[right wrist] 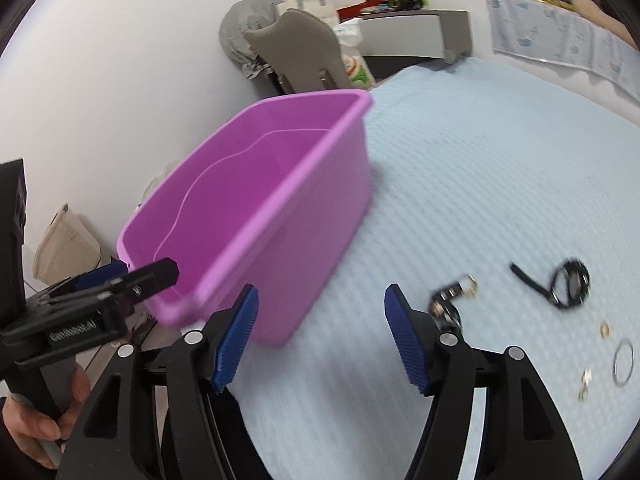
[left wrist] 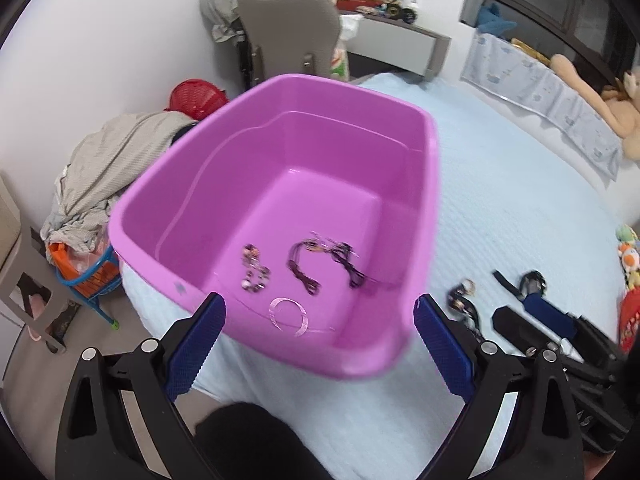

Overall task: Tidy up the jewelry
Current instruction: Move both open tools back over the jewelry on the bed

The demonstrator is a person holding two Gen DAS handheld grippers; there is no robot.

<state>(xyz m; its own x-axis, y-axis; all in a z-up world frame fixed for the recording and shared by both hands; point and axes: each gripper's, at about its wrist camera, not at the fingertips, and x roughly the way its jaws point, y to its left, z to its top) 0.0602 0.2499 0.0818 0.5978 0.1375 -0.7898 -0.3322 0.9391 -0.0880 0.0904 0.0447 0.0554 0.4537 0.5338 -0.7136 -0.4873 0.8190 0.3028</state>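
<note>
Two black grippers — right gripper (right wrist: 321,334), left gripper (left wrist: 320,340) — with ribbed blue pads (right wrist: 236,340), silver screws, white "GenRobot.AI" lettering.

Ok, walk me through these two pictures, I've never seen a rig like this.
A person holds two hand-held grippers, each with a fisheye camera looking along its blue-padded fingers. One picture is from the left gripper, the other from the right gripper; both stand open and hold nothing. The hand gripping the left tool shows in the right view. On the pale blue bedspread sits a pink plastic tub containing a dark cord necklace, a beaded piece and a clear bangle. Outside it lie a black strap watch, a metal ring and small pieces.
</note>
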